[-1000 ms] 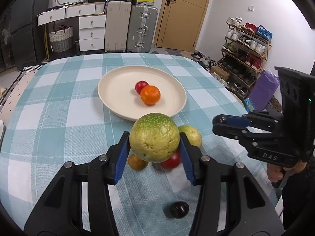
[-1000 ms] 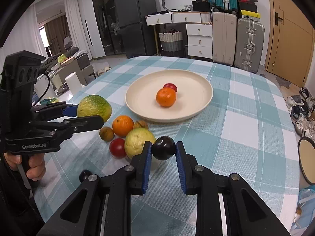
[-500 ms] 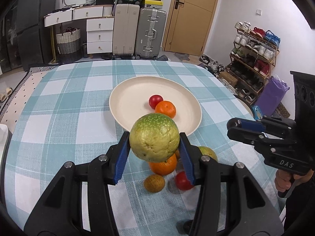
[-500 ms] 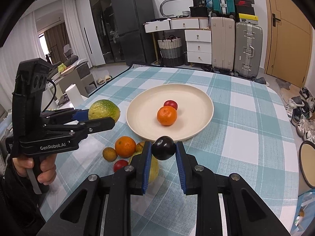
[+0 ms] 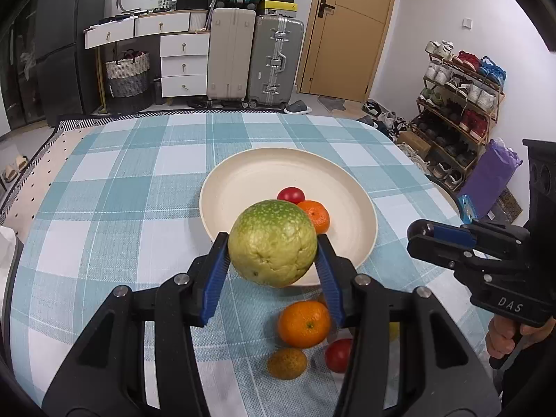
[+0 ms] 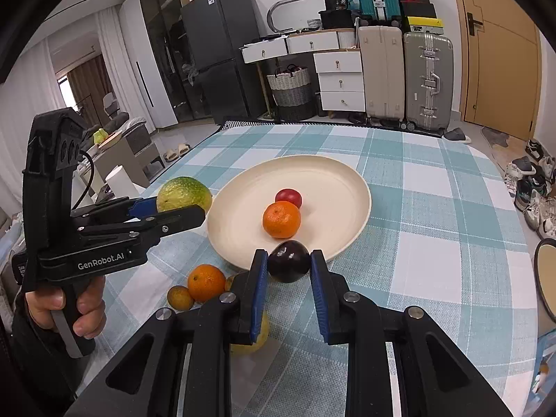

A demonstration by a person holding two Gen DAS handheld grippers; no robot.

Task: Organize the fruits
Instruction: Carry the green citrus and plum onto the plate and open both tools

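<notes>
I am clenching my left tongs (image 5: 272, 255) on the big green-yellow citrus (image 5: 272, 243), holding it in the air just over the near rim of the cream plate (image 5: 236, 187). I am squeezing my right tongs (image 6: 289, 271) on a dark plum (image 6: 289, 266), which is hanging at the near edge of that same plate. Inside the plate an orange mandarin (image 6: 281, 219) is sitting against a small red fruit (image 6: 288, 197) just behind it. On the checked surface (image 6: 434, 243), on the near side of the plate, a second mandarin (image 5: 304, 323), a small brownish fruit (image 5: 287, 363), a red fruit (image 5: 338, 355) and a yellow fruit (image 6: 259, 342) are lying close together. A hand (image 6: 66, 309) is gripping the handle of my left tongs, left of the plate.
</notes>
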